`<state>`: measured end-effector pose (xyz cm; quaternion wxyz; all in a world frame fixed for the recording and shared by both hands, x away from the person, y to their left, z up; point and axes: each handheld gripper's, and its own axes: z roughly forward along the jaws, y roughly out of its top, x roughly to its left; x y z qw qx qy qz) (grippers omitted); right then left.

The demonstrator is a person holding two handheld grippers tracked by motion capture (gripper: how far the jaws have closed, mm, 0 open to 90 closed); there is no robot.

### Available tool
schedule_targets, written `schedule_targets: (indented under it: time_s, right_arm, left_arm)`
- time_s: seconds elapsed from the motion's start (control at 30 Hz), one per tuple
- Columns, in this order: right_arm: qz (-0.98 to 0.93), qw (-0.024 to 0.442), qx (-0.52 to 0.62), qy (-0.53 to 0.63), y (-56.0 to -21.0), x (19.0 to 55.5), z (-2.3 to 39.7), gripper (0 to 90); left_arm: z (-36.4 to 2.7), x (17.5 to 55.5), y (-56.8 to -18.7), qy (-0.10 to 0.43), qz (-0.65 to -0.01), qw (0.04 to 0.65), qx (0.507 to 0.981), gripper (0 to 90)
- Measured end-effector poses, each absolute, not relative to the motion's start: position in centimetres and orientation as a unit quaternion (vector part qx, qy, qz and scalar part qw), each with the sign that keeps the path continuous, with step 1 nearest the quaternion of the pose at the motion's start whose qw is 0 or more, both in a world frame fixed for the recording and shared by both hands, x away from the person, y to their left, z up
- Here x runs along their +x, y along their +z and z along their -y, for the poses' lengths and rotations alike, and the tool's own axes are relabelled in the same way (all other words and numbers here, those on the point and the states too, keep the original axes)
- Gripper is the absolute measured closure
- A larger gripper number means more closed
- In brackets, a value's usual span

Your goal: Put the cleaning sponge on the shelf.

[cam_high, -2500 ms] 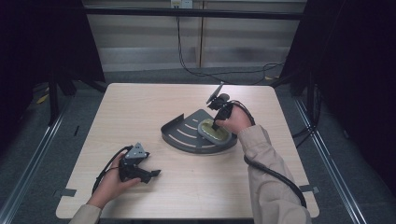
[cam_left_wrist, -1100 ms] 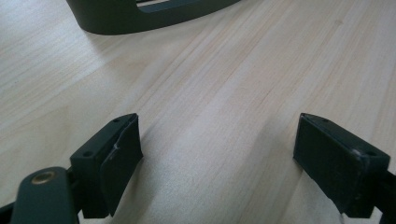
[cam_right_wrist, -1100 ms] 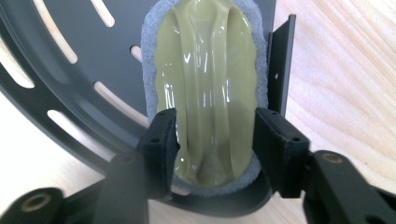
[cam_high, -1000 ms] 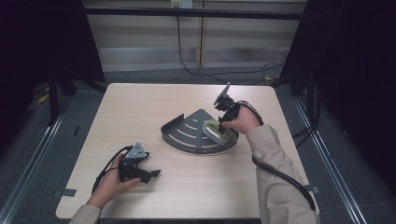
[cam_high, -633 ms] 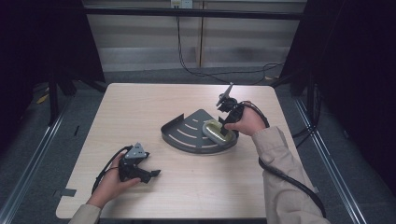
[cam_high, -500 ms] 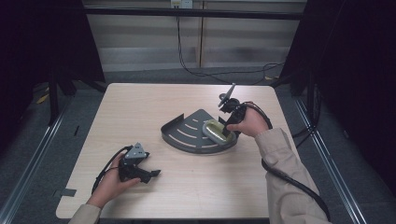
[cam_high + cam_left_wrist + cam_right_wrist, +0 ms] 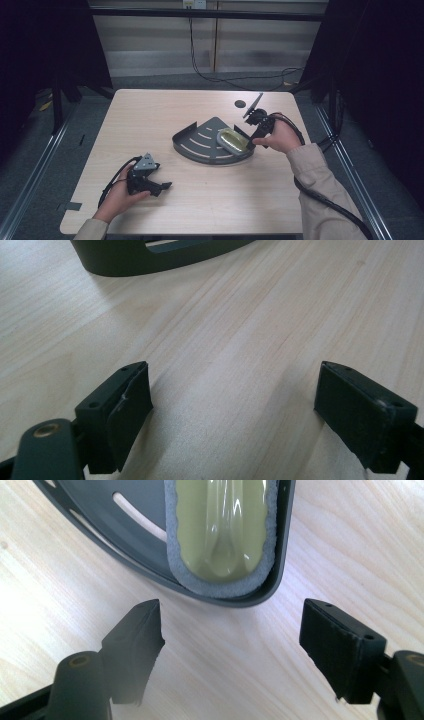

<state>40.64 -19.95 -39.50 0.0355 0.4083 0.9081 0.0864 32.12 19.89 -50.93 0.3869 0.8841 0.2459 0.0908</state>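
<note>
Olive-green and glossy, the sponge (image 7: pixel 233 139) lay in the right-hand corner of the rack (image 7: pixel 200 145), its grey felt edge against the rack's rim; in the right gripper view the sponge (image 7: pixel 222 530) sat wholly inside that dark grey rack (image 7: pixel 100 517), with bare tabletop between the rim and your jaws. Your right gripper (image 7: pixel 254 131) stood just beside the rack's right end, held in your right hand (image 7: pixel 280 140), and nothing lay between its jaws. Those jaws had just been opening and stood well apart, their pads clear of both sponge and rack. Your left gripper (image 7: pixel 161 187) rested low over the table (image 7: pixel 150 110) near its front left, well apart from the rack, gripped in your left hand (image 7: pixel 117 192). In the left gripper view its jaws stood wide apart over plain light wood, holding nothing, and the rack's curved wall (image 7: pixel 150 257) showed at the top edge, some way off. A dark round mark (image 7: pixel 240 104) lay on the table behind the rack, near the right gripper's grey plate (image 7: pixel 253 104). Cables trailed from both grippers toward you, the right one looping past your sleeve (image 7: pixel 320 195).
</note>
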Motion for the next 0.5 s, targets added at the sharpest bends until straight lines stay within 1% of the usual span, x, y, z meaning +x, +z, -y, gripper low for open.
schedule_targets:
  time_s: [0.5]
  right_arm:
    - [-0.911,0.036,0.398,0.105,-39.8,38.5,21.6,24.5]
  left_arm:
    - [-19.9,32.1,-50.9,0.092,-0.246,0.387,0.884,14.5]
